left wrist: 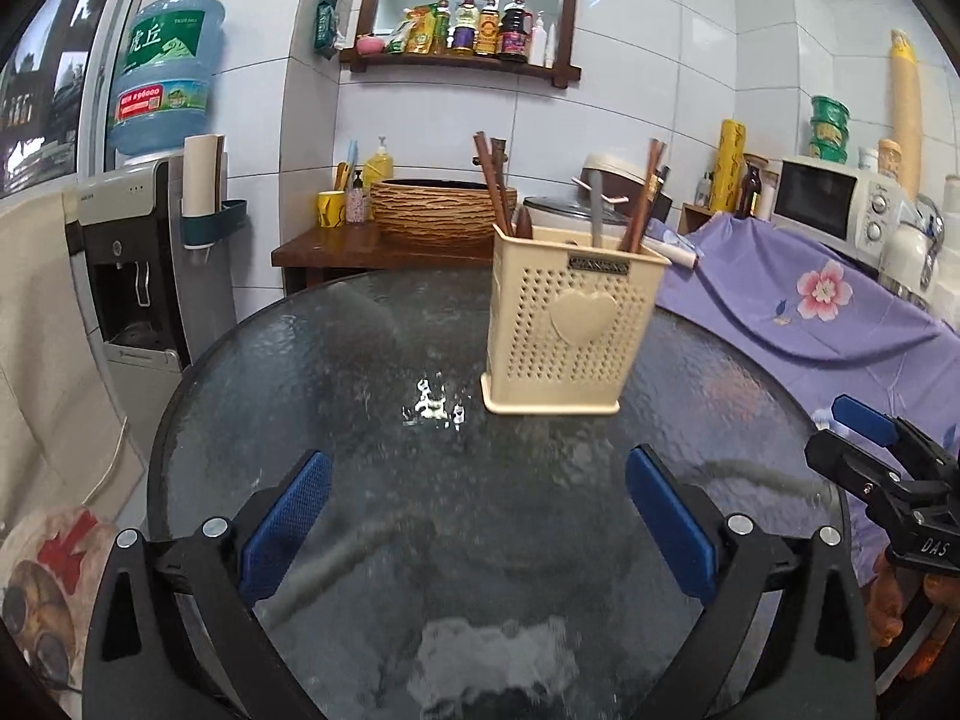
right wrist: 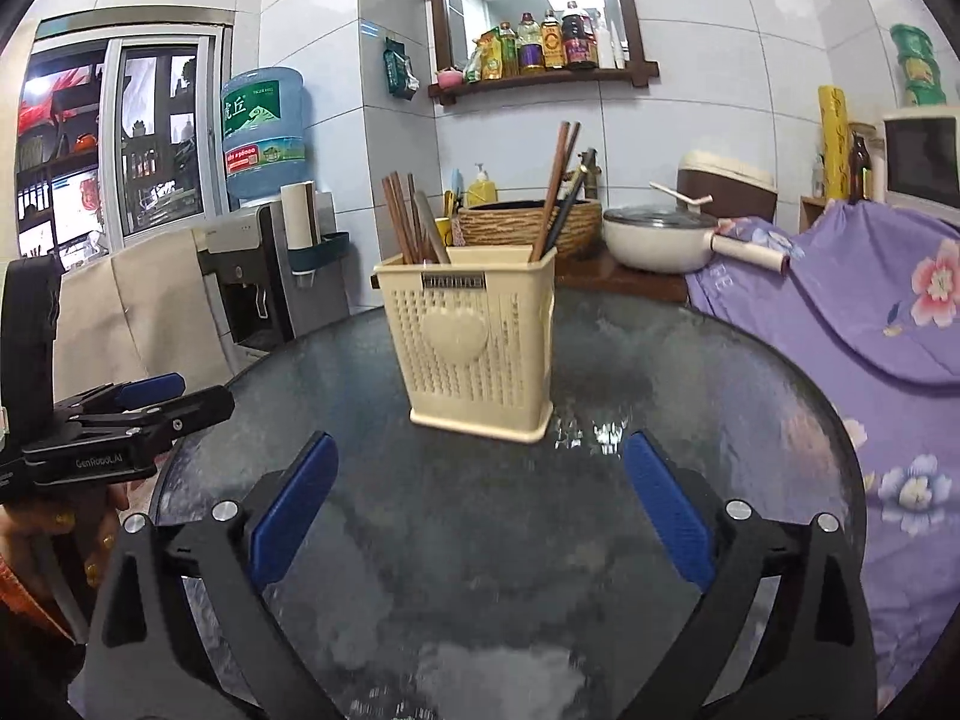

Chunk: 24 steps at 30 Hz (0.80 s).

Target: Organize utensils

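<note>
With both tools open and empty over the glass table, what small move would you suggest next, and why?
Probably none beyond drawing back: the chopsticks and other utensils already stand in the cream holder, and the table shows nothing loose left to grasp.

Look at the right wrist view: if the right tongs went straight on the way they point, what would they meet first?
Probably the cream utensil holder on the glass table. The right tongs stand open and empty, the holder just ahead, slightly left of centre. Depth is unclear; angled downward, they might touch the glass first.

White tiled walls (left wrist: 660, 60), round glass table (left wrist: 360, 360), water dispenser (left wrist: 138, 252), wooden wall shelf (right wrist: 540, 78), window (right wrist: 156, 138)
</note>
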Motion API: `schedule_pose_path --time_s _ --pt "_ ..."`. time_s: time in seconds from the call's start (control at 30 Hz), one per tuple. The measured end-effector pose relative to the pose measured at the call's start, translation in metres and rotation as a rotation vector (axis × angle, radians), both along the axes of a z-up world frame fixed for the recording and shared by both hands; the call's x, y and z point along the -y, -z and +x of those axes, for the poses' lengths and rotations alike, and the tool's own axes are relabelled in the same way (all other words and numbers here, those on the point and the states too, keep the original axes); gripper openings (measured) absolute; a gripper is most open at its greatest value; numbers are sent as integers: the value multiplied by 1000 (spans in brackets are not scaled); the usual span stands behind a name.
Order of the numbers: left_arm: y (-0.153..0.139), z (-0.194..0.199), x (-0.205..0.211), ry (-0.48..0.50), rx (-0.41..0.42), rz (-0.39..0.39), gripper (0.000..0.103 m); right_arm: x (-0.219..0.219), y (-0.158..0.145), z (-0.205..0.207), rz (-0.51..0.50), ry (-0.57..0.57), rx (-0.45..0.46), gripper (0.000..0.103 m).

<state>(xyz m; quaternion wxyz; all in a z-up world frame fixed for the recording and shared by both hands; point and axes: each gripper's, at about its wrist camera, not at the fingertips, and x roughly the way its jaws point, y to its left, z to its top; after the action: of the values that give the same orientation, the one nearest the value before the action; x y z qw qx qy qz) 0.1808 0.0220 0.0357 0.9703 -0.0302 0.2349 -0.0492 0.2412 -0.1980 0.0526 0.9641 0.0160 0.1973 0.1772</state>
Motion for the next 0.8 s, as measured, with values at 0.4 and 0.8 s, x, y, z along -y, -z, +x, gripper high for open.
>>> schedule_pose_path --time_s 0.4,0.8 --pt "19 -88 23 66 36 48 97 26 33 -107 12 26 12 97" --pt "5 -149 24 55 115 24 97 18 10 -185 21 -21 126 97"
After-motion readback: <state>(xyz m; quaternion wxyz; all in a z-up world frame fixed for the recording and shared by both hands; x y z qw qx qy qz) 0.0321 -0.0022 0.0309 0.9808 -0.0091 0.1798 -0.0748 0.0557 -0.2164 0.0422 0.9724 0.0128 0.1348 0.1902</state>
